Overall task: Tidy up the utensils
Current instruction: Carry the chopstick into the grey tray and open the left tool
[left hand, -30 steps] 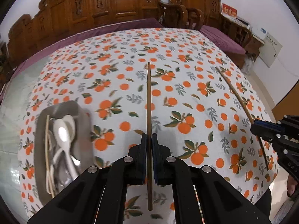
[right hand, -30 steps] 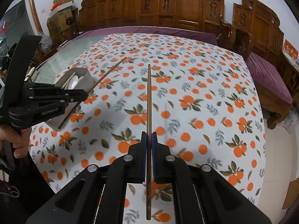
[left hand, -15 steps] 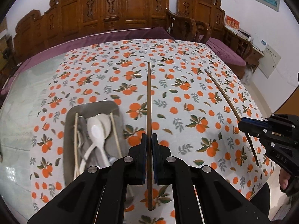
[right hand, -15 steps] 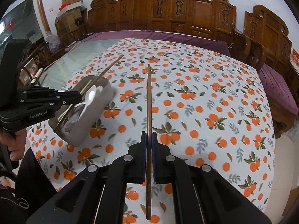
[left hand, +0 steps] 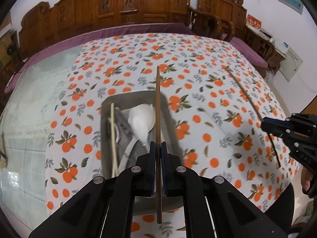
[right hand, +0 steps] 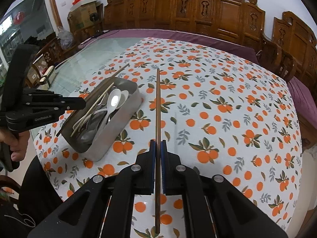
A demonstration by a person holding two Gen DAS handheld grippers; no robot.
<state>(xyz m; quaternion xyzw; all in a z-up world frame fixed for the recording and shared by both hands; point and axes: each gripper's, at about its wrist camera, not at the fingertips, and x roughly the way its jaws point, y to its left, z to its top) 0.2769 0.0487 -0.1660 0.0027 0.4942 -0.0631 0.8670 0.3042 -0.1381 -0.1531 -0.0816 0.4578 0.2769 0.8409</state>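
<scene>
Your left gripper point(left hand: 158, 148) is clamped on a brown chopstick point(left hand: 158, 107) pointing straight forward, above the metal tray point(left hand: 172, 123). Your right gripper point(right hand: 158, 148) pinches another chopstick point(right hand: 158, 107), also pointing forward, over the tablecloth point(right hand: 218, 99).

tray point(right hand: 111, 138) L, crowded | cloth point(right hand: 218, 119) R of it open

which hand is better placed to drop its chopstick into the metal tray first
Left, probably. The left gripper holds its brown wooden chopstick directly over the grey metal tray; the right gripper holds its own chopstick beside the tray, over the orange-print tablecloth.
</scene>
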